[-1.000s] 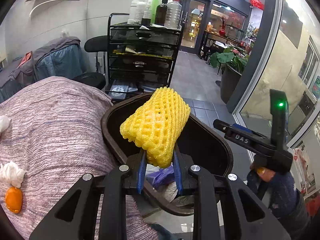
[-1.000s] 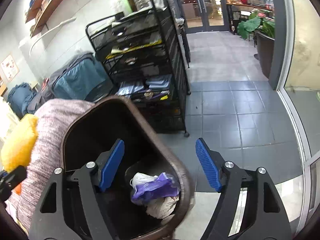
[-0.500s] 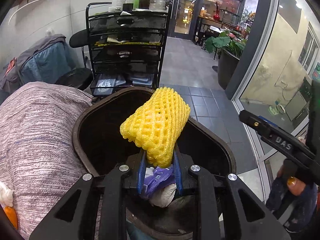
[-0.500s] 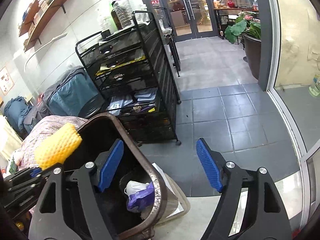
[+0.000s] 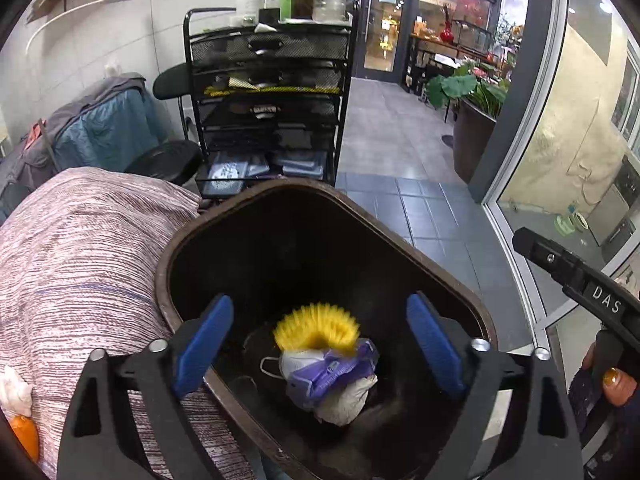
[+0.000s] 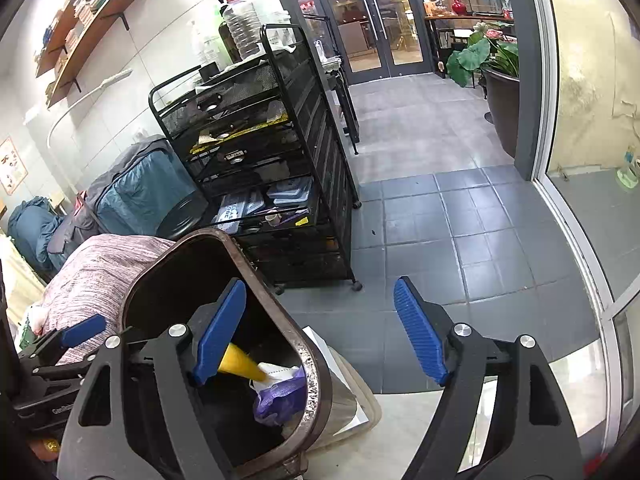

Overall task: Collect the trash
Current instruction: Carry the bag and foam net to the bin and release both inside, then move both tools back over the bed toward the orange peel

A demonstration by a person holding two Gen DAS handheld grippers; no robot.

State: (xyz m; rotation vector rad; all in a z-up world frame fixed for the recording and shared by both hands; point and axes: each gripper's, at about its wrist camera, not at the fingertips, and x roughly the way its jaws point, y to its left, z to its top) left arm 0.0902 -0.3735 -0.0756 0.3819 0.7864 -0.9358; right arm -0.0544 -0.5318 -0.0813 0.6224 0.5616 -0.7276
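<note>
Both tools, left [image 5: 320,344] and right [image 6: 320,332], gape wide over the bin's rim [image 5: 224,220].

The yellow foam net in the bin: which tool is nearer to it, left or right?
Left. The left tool is open directly above the yellow foam net, over the bin. The right tool is open at the bin's rim, mostly over the floor.
</note>
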